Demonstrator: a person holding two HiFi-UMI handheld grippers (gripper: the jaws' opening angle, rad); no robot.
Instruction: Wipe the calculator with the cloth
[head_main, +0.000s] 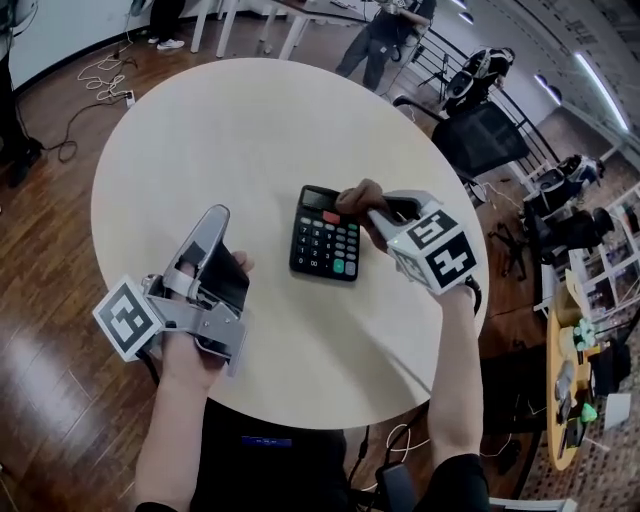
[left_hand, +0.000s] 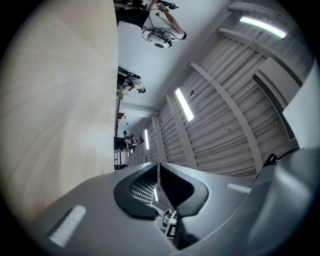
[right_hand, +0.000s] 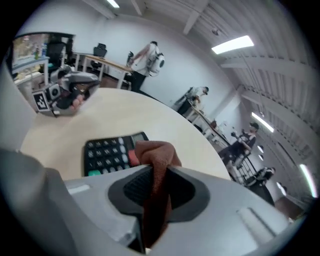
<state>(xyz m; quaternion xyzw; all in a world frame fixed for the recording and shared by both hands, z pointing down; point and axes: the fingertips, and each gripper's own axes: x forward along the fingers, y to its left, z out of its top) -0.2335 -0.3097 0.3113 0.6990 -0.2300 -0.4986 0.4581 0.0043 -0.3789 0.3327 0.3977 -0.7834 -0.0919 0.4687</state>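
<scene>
Pale wood round table (head_main: 200, 130), black office chair (head_main: 480, 135) just past its far right edge. Left gripper (head_main: 218, 215) at the near left edge, jaws pressed together, empty. Right gripper (head_main: 372, 210) pinching brown cloth (head_main: 358, 195) over the top corner of the black calculator (head_main: 325, 245), toward the right edge; key print unreadable.

Black calculator (head_main: 325, 233) lies flat, bunched brown cloth (head_main: 360, 197) over its top edge.

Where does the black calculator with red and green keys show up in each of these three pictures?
Head view: the black calculator lies right of centre on the round pale table, with the brown cloth at its upper right corner.
Left gripper view: not in it.
Right gripper view: the calculator sits lower left, just beyond the cloth.
Shared landmark: the table, in all three.
</scene>
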